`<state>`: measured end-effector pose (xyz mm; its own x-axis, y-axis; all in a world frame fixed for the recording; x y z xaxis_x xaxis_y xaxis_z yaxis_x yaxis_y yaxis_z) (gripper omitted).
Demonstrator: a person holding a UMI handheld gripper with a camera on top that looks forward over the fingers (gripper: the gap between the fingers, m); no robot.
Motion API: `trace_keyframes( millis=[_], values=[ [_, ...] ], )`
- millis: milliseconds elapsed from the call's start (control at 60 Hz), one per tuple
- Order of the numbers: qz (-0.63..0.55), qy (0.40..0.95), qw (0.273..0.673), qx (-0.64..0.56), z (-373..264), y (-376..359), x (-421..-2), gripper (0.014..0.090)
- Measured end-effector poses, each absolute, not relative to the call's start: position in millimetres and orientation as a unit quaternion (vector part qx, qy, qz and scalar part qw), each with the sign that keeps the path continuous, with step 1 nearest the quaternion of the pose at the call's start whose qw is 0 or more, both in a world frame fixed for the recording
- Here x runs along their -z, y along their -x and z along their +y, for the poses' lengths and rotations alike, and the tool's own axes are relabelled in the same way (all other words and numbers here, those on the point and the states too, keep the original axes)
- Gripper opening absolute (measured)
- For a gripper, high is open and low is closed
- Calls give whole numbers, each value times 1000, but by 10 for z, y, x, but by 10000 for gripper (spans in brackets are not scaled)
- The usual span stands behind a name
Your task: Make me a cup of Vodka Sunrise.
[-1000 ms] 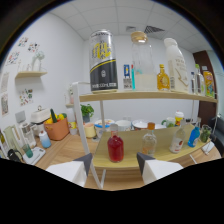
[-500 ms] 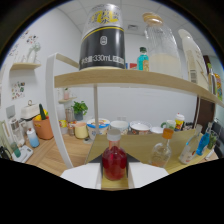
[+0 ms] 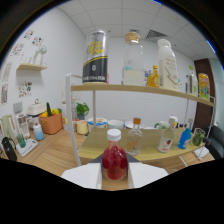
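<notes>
- A small round bottle of red syrup point(image 3: 114, 161) with a white screw cap sits between the two white fingers of the gripper point(image 3: 114, 175), low in the view and close to the camera.
- The fingers point(image 3: 82, 176) flank the bottle at either side and appear to press against its belly; the view does not show plainly whether the bottle rests on the lower shelf board or is lifted off it.
- The gripper points level and forward, straight at a two-tier wooden shelf point(image 3: 135, 89); the hand holding it is out of sight.
- Just beyond the red bottle, on the lower shelf board point(image 3: 95, 145), stands a clear glass bottle with an orange stopper point(image 3: 134, 138).
- Farther to the right on that board are a pale bottle with a white cap point(image 3: 166, 137), a blue bottle point(image 3: 185, 138) and a green glass jar point(image 3: 198, 137).
- The upper board carries a tall black-and-silver can point(image 3: 95, 57), a large clear glass jar with a cork lid point(image 3: 132, 59), a small yellow bottle point(image 3: 154, 78), a tall white plastic bottle point(image 3: 168, 65) and a yellow tin point(image 3: 204, 86).
- The shelf has thin white metal posts and light wood boards, and it stands on a wooden table point(image 3: 47, 152).
- Behind the shelf lie white bowls point(image 3: 116, 124), a small potted plant point(image 3: 81, 110) and an orange box of tools point(image 3: 51, 121).
- The room has white walls, a tiled ceiling and a small wall shelf point(image 3: 30, 66) at the left.
</notes>
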<state>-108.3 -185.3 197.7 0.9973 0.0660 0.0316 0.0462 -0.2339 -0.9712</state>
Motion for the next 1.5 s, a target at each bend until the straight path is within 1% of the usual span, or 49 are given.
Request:
trace_keyframes(
  millis=[150,267,367,467,567,700,900,983,1050,1100,1217,1283,1367,1433,1500],
  values=[
    [-11,803,596,4,-2076,721,-1597,344],
    [20,809,587,-15,-2124,550,-1482,344],
    [92,798,588,-95,-2097,518,-1572,345],
    [191,772,569,-211,-2041,522,-1666,345],
    [295,717,534,-335,-2004,528,-1776,345],
    [399,625,477,-471,-1975,513,-1921,344],
    [510,476,388,-603,-1969,329,-2075,342],
    [538,410,343,-651,-1999,249,-2185,342],
    [550,363,317,-682,-1996,221,-2208,342],
    [557,341,307,-693,-2000,192,-2229,341],
    [568,320,289,-701,-1995,160,-2221,341],
    [569,324,289,-698,-1994,160,-2204,341],
    [558,353,307,-686,-2002,200,-2220,340],
    [536,395,343,-663,-2009,238,-2281,340],
    [498,459,402,-617,-2019,292,-2387,341]
  ],
)
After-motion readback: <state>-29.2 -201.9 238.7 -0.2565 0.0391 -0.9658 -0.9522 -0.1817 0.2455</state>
